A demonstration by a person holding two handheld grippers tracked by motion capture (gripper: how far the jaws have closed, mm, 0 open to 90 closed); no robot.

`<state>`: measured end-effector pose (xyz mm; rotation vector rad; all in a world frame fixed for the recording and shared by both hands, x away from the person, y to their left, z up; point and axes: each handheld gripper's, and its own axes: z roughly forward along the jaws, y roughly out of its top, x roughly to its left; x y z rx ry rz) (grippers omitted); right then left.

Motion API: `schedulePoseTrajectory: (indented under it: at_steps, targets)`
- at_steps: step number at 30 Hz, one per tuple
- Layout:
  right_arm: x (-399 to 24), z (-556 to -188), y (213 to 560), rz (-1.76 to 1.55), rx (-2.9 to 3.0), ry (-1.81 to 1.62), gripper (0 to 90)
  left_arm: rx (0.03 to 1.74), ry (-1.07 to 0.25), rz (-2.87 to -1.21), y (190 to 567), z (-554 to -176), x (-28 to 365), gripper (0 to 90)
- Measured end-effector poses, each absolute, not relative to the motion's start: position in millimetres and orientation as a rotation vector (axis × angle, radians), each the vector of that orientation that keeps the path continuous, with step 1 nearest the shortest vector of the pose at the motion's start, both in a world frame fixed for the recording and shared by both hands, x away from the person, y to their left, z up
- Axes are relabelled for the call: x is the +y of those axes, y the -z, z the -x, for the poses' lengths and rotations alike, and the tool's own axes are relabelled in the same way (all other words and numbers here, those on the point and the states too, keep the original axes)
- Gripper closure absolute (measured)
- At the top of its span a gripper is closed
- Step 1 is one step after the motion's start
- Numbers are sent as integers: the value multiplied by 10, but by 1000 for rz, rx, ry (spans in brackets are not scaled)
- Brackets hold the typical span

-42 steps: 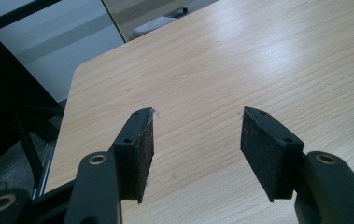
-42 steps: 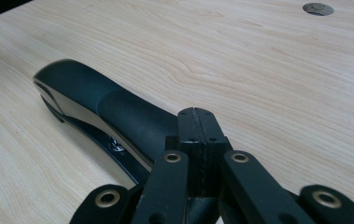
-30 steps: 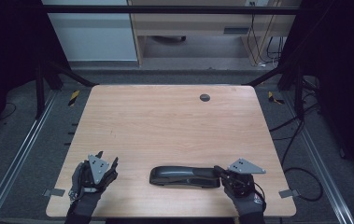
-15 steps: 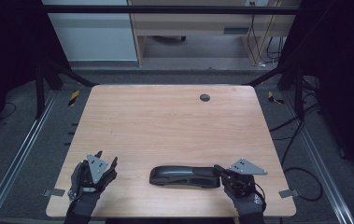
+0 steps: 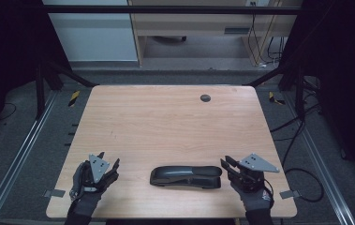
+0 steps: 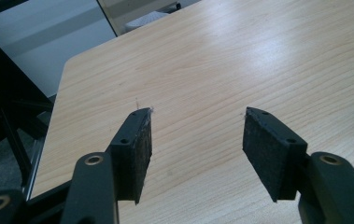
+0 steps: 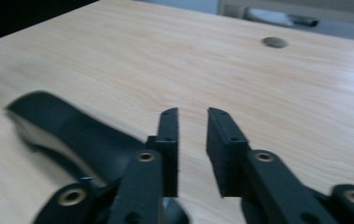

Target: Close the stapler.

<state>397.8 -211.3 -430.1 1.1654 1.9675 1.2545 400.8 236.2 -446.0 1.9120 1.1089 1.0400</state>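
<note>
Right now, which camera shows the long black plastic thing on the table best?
The high view: there the long black plastic thing lies whole on the wooden table, between both grippers. The right gripper view gives a blurred part beside its jaws. The left gripper view catches a dark sliver at its right edge, perhaps its end.

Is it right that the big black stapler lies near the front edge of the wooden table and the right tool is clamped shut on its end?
Not quite. The black stapler does lie near the front edge of the wooden table, but the right tool is not clamped on it. The right gripper view shows its jaws parted with only bare wood between them, the stapler lying off to one side; they have just been opening.
</note>
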Motion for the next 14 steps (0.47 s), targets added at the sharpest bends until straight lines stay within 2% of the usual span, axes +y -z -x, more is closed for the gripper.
schedulePoseTrajectory:
  at_steps: [7, 14]
  targets:
    - [-2395, -4129, 4488, -1294, 1936, -1121, 522, 1103, -1012, -1942, 4520, -4056, 2362, 391]
    - [-2562, -4201, 4628, -1344, 1941, -1030, 454, 1117, -982, -1956, 4574, -4121, 2425, 350]
